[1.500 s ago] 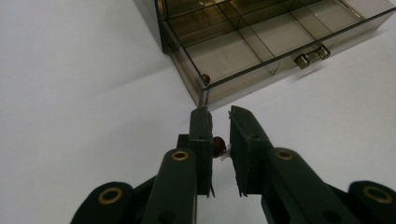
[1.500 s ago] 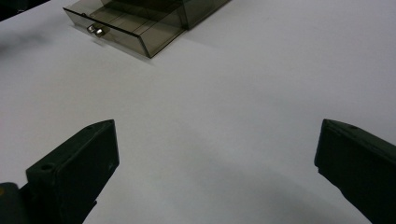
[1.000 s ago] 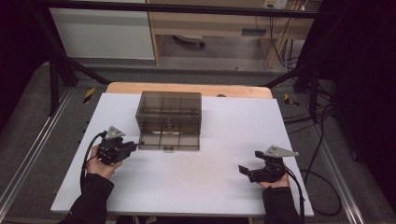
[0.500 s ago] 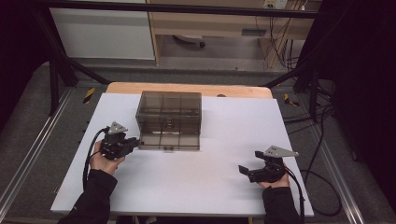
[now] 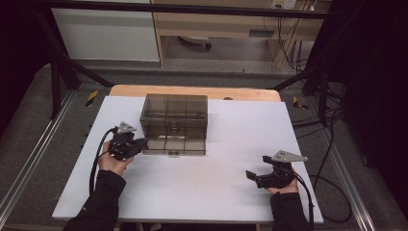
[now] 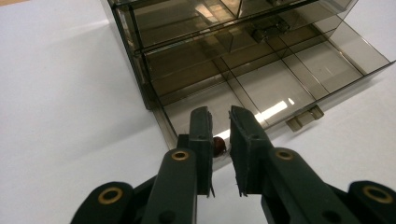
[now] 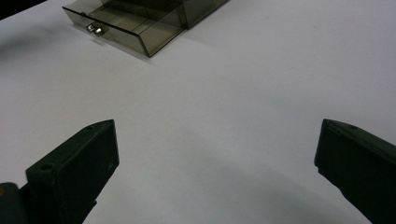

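Note:
A smoky see-through drawer cabinet (image 5: 175, 110) stands at the back middle of the white table (image 5: 202, 197). Its bottom drawer (image 5: 174, 145) is pulled out toward me, with its dividers bare. My left gripper (image 5: 141, 143) hovers at the drawer's front left corner. In the left gripper view the jaws of this gripper (image 6: 219, 112) stand close together over that corner of the drawer (image 6: 299, 79), with a small dark red piece (image 6: 218, 145) pinched between them. My right gripper (image 5: 257, 167) rests near the table's front right, wide open (image 7: 217, 126), nothing between its jaws.
The drawer's front carries a small handle (image 7: 95, 29). A wooden strip (image 5: 192, 91) edges the table's back. Cables (image 5: 332, 144) trail over the floor on the right. White table surface stretches between the drawer and the right gripper.
The left gripper has edged a little right and away from me, up to the drawer's corner. The right gripper has kept still.

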